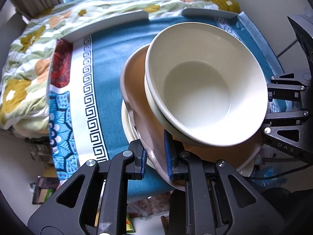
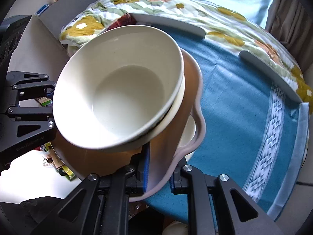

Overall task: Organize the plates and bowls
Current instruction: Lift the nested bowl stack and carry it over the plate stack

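Plates and bowls form one stack carried between both grippers: the left gripper (image 1: 154,161) is clamped narrowly on the near rim of the wavy-edged pink plate (image 1: 137,101), its blue pads (image 1: 168,156) pressing either face of that rim, and the right gripper (image 2: 158,168) pinches the opposite rim of the same plate in the same way. Two nested cream bowls (image 1: 205,86) sit tilted on the plate, and a cream dish (image 1: 127,125) shows beneath it. The stack hangs above the blue patterned cloth (image 1: 109,74) on a tray with grey raised edges (image 1: 109,26), which rests on a floral quilt (image 1: 33,58). Risk: the bowls are held by nothing but their own weight; judging by their lean toward one side, any further tilt or a sudden stop could slide them off the plate. Risk: each grip covers only a thin strip of glazed rim, so uneven lift between the two hands could twist the plate out of the pads. Risk: the lower dish is likely to drop if it is not gripped. Not determinable: whether the cream dish is caught between the pads or merely lies under the plate, how far the stack is above the cloth, and what the clutter past the tray edge consists of. The person's hands are out of view.
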